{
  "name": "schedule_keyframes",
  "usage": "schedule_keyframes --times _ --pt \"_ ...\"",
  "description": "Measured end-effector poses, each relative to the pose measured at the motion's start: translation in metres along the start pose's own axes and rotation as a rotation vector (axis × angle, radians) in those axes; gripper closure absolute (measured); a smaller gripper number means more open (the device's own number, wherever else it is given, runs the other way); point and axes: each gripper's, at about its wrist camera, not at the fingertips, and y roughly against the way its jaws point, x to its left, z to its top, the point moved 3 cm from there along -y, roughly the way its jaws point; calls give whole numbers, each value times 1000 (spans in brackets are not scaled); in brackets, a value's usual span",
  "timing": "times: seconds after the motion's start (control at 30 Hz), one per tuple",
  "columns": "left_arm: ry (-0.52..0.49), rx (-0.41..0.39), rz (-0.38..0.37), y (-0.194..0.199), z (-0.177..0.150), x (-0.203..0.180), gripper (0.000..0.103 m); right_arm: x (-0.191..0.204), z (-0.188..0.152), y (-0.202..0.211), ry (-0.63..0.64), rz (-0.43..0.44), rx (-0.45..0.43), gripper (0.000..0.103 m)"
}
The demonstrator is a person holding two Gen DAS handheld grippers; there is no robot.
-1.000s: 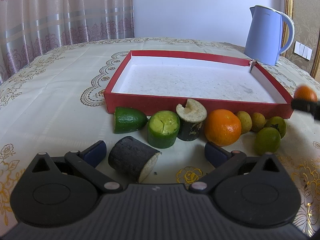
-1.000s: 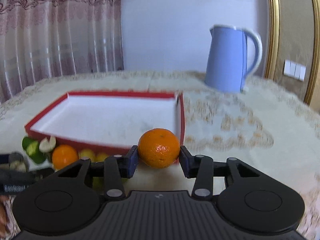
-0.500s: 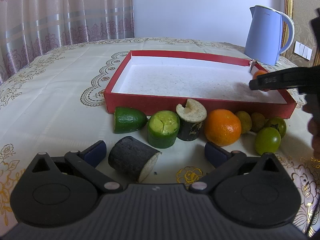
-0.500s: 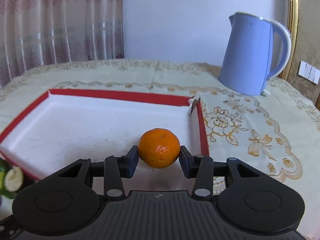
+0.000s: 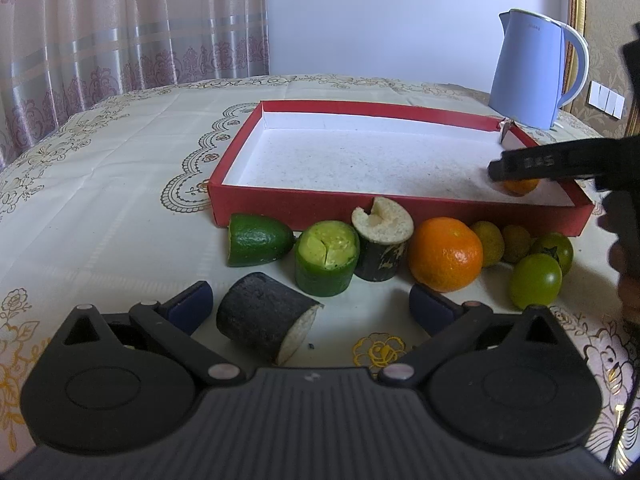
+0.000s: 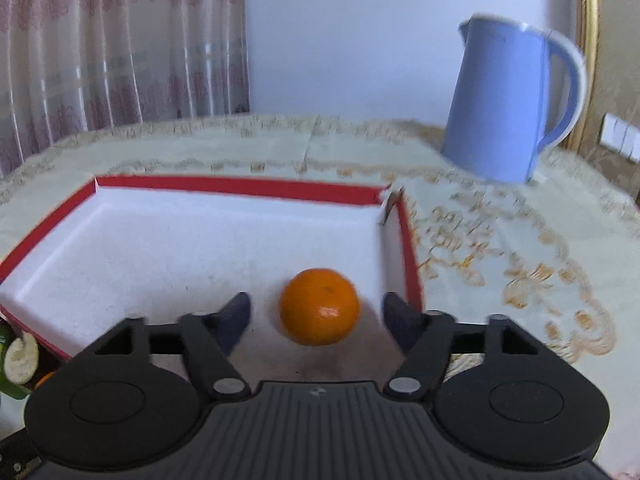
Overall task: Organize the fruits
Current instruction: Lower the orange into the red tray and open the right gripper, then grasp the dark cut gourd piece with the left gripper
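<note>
A small orange (image 6: 319,306) lies on the white floor of the red tray (image 6: 248,186), near its right wall. My right gripper (image 6: 316,314) is open around it, fingers apart from the fruit. In the left wrist view the tray (image 5: 400,208) lies ahead and the right gripper (image 5: 520,166) hovers over the orange (image 5: 520,187) in its right corner. My left gripper (image 5: 310,304) is open and empty over a dark cut piece (image 5: 266,318). In front of the tray lie green cut pieces (image 5: 326,258), a larger orange (image 5: 446,254) and small green fruits (image 5: 536,286).
A blue kettle (image 5: 532,74) stands behind the tray's right corner on the patterned tablecloth (image 5: 100,184). It also shows in the right wrist view (image 6: 508,104). Curtains (image 5: 120,28) hang behind the table at the left.
My right gripper carried the small orange over the tray's right side, lowered it, and opened. The orange now rests on the tray floor. My left gripper has not moved.
</note>
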Motion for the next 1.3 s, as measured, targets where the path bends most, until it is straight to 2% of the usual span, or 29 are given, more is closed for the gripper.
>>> schedule_keyframes --times 0.07,0.17,0.37,0.57,0.67,0.77,0.87,0.97,1.13,1.3 --pt "0 0 0 0 0 0 0 0 -2 17 18 -20 -55 19" --pt "0 0 0 0 0 0 0 -3 -11 40 30 -38 -88 18" --pt "0 0 0 0 0 0 0 -33 -45 73 -55 -44 -64 14" --pt "0 -1 -1 0 0 0 0 -47 -63 60 -69 -92 24 14" --pt "0 -4 -3 0 0 0 0 -48 -65 57 -77 -69 47 13" --pt "3 -6 -5 0 1 0 0 -45 -68 59 -63 -82 53 7" --pt "19 -19 -7 5 -1 4 0 -48 -69 57 -83 -48 62 4" --pt "41 -34 -37 14 -5 11 0 -48 -69 56 -88 -34 69 2" --pt "-17 -52 47 21 -8 22 0 -47 -69 56 -84 -33 73 1" --pt "34 -44 44 27 -5 40 0 -47 -69 56 -85 -33 73 1"
